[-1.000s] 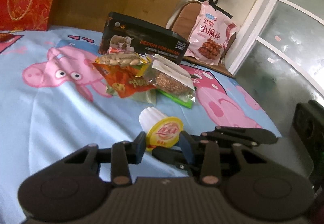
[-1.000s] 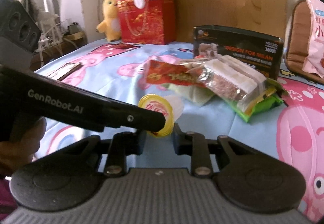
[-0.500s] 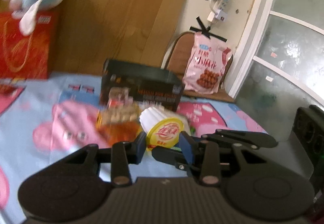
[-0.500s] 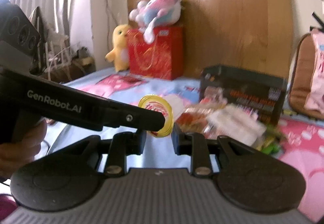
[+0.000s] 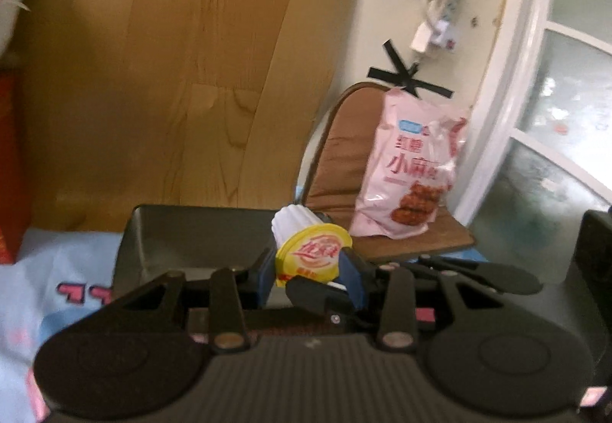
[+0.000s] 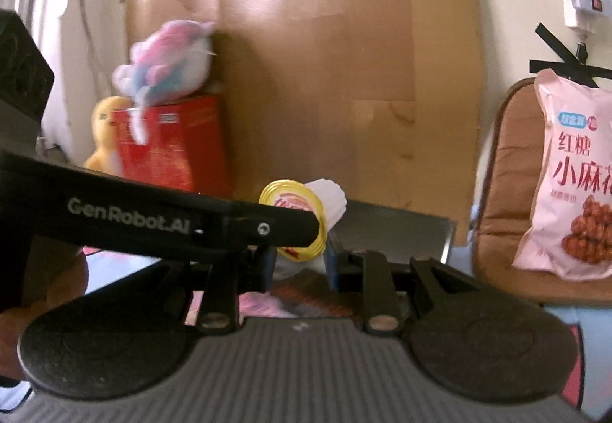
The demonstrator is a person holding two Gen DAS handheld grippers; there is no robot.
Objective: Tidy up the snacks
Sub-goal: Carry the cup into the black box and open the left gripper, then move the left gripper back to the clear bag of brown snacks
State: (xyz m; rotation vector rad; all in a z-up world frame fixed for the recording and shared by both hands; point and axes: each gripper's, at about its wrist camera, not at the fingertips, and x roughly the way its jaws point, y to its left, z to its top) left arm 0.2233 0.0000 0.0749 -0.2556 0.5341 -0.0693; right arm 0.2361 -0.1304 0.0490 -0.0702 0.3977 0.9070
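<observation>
A small white ribbed jelly cup [image 5: 313,250] with a yellow foil lid hangs in the air above the near edge of an open dark box [image 5: 199,235]. My left gripper [image 5: 310,270] is shut on the cup from both sides. In the right wrist view the same jelly cup [image 6: 329,201] sits between the fingers of my right gripper [image 6: 298,258], which is shut on it too. One black finger [image 6: 283,227] of the left gripper crosses in front of the lid. The dark box [image 6: 401,231] lies just behind the cup.
A pink snack bag [image 5: 413,170] leans on a brown chair [image 5: 336,155] to the right of the box. A red gift bag [image 6: 168,143] with a plush toy [image 6: 168,59] on top stands at the left, against the wooden board. Blue printed bedsheet [image 5: 57,270] lies below.
Both grippers have lifted the jelly cup off the sheet and carried it forward to the dark box. The pile of snack packets has dropped out of view.
</observation>
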